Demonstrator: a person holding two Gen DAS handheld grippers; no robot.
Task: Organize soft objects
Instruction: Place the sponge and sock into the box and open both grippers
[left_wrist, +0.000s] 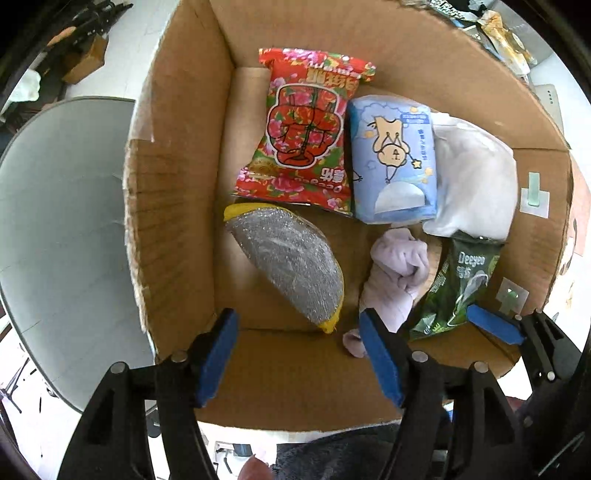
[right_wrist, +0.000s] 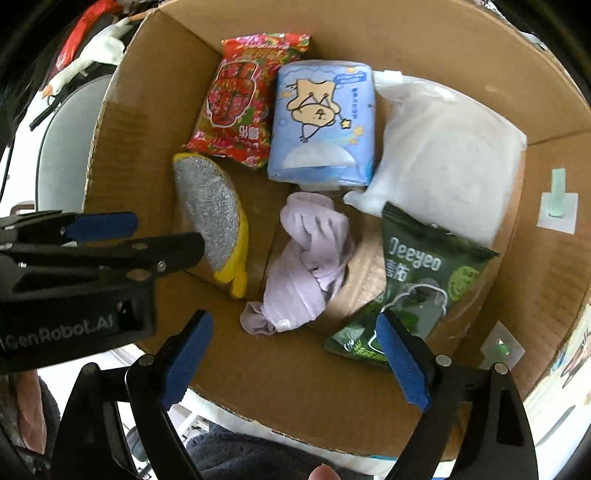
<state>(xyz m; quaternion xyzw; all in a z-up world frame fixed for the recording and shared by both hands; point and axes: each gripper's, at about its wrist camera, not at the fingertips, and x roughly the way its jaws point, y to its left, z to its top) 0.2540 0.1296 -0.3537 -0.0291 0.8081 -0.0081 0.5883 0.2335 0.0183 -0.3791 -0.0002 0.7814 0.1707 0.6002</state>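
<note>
1. The left gripper (left_wrist: 299, 354) hung spread and empty above the near wall of an open box (left_wrist: 177, 184), its blue pads (left_wrist: 216, 356) wide apart and touching nothing.

2. The right gripper (right_wrist: 295, 358) was likewise spread and empty, poised over the same near edge; the left one crossed its view from the left side.

3. Six soft things lay on the box floor: a red pack (left_wrist: 306, 129) and a blue pack (left_wrist: 393, 158) side by side at the far end, a white bag (left_wrist: 476, 177) to their right, a silver-and-yellow scrubber (left_wrist: 291, 266) at near left, a lilac cloth (left_wrist: 395, 273) at near centre and a green pack (left_wrist: 458, 288) at near right.

4. The cloth, crumpled and seemingly the least tidy item, lay ahead and just right of the left gripper's centre line, its long axis running from the near wall toward the blue pack, one tail trailing close by the gripper's right finger.

5. From the right gripper, the cloth (right_wrist: 306, 266) sat almost dead ahead between the fingers, with the green pack (right_wrist: 406, 288) beside its right finger; by this reading the right hand was better lined up on the cloth, while the left sat nearer the scrubber (right_wrist: 210, 214).

6. A grasp across the cloth's short width appeared the likelier choice, though which item would be handled could not be told.
</note>
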